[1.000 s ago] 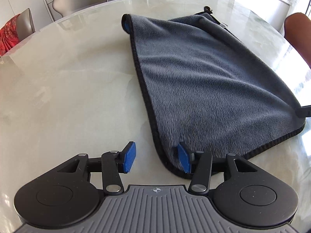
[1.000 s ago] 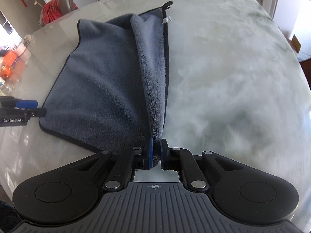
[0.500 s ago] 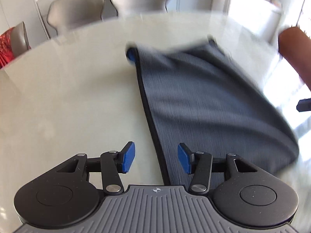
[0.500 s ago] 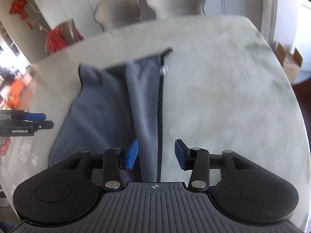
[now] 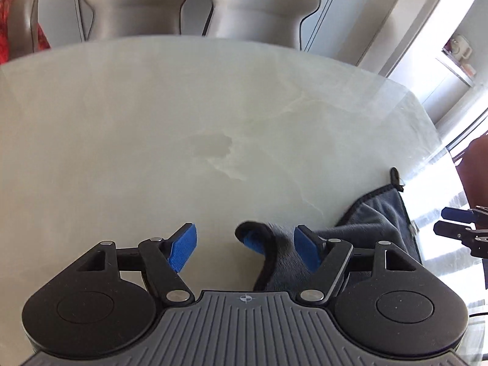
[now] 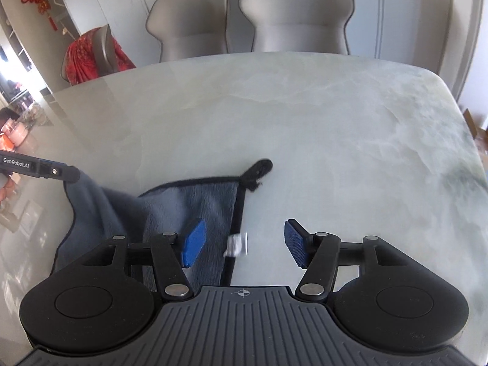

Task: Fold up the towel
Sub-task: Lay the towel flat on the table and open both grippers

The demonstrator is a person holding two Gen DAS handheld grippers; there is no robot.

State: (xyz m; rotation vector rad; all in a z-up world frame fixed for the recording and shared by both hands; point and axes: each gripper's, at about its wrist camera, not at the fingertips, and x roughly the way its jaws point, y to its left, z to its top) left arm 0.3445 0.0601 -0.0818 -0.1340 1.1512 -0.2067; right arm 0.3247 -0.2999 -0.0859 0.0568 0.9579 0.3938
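We hold both grippers over a glossy, pale marble table (image 6: 305, 122) with rounded edges. Our left gripper (image 5: 245, 251) has its blue ribbed pads spread wide, pinching nothing; a curled, black-hemmed corner of the towel (image 5: 375, 222) rises between them, nearer the right pad. Our right gripper (image 6: 242, 242) is also spread and free. The towel (image 6: 183, 207) is plush grey-blue fleece with black piping, lying rumpled on the table under that gripper's left finger, with a black hanging loop (image 6: 257, 170) at its far corner and a small white tag (image 6: 238, 244) on its edge. Two grey moulded chairs (image 6: 274, 15) stand beyond.
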